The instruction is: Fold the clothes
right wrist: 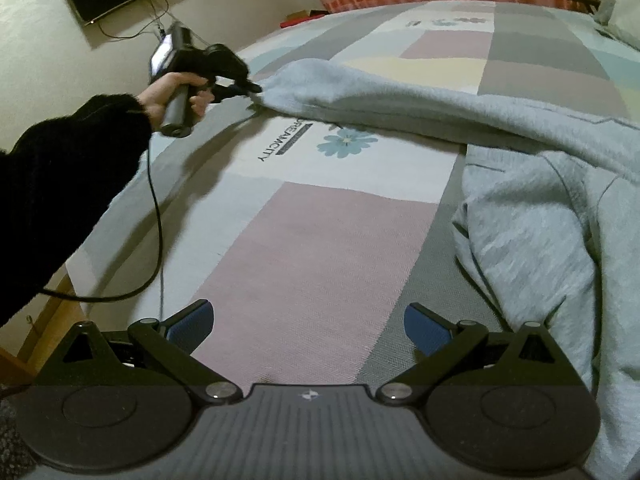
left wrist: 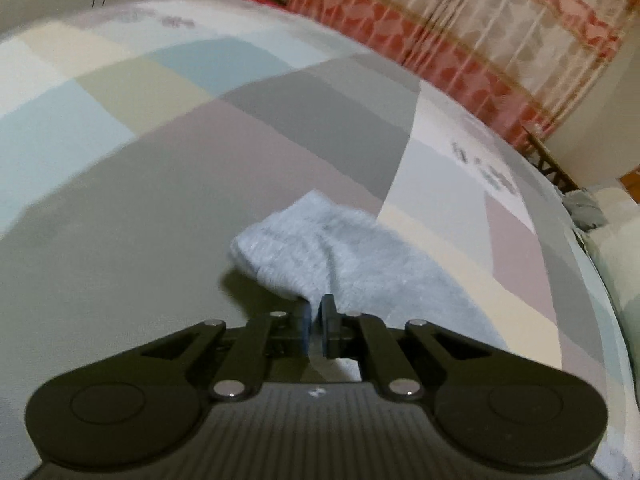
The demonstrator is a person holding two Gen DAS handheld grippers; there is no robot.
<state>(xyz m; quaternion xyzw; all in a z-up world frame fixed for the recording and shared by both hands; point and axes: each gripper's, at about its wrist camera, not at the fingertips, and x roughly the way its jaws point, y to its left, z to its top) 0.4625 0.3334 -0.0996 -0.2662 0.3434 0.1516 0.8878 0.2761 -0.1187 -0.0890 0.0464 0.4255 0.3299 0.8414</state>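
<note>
Two hand-held grippers over the bed (right wrist: 320, 240) right now! Left hand-held gripper (left wrist: 316, 316) has its pads clamped tight on the cuff of a light grey sweatshirt (right wrist: 540, 208), the sleeve stretched out across the patchwork bedspread. Right hand-held gripper (right wrist: 308, 330) hangs wide apart, nothing between its blue pads (right wrist: 424, 330), just beside the garment's bunched body. Black sleeve (right wrist: 60, 184), hand (right wrist: 168, 96) gripping the left handle.
</note>
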